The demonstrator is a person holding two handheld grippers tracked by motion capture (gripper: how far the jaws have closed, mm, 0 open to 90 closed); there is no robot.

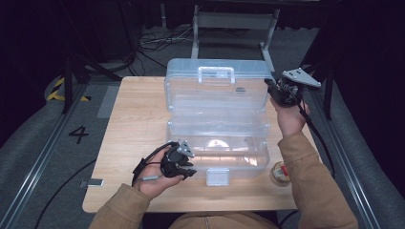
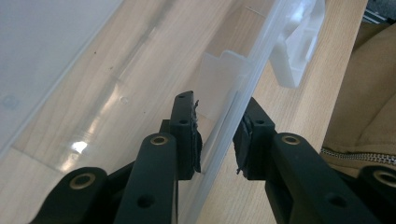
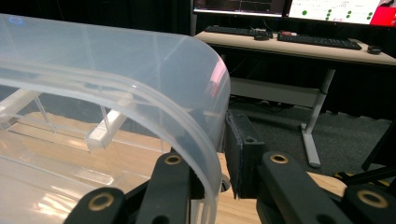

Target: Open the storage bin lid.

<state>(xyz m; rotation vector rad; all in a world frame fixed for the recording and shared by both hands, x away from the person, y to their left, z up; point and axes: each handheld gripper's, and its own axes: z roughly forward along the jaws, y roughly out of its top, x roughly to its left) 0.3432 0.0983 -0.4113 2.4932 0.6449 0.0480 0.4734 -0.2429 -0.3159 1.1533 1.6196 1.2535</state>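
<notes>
A clear plastic box (image 1: 217,160) stands on the wooden table (image 1: 133,124), its lid (image 1: 215,90) swung up and back. My left gripper (image 1: 188,171) is at the base's front left. In the left gripper view its jaws (image 2: 217,135) straddle the front wall (image 2: 252,60) with a thin gap at each pad; the white latch (image 2: 294,51) lies farther along the wall. My right gripper (image 1: 271,86) is at the lid's upper right corner. Seen from the right gripper view, it (image 3: 217,140) is shut on the lid's curved edge (image 3: 196,93), one jaw inside and one outside.
A small round jar (image 1: 280,172) with a red label sits near the table's front right, beside the person's right sleeve. A grey metal frame (image 1: 234,21) stands beyond the far edge. A desk with keyboards (image 3: 299,44) is off past the lid.
</notes>
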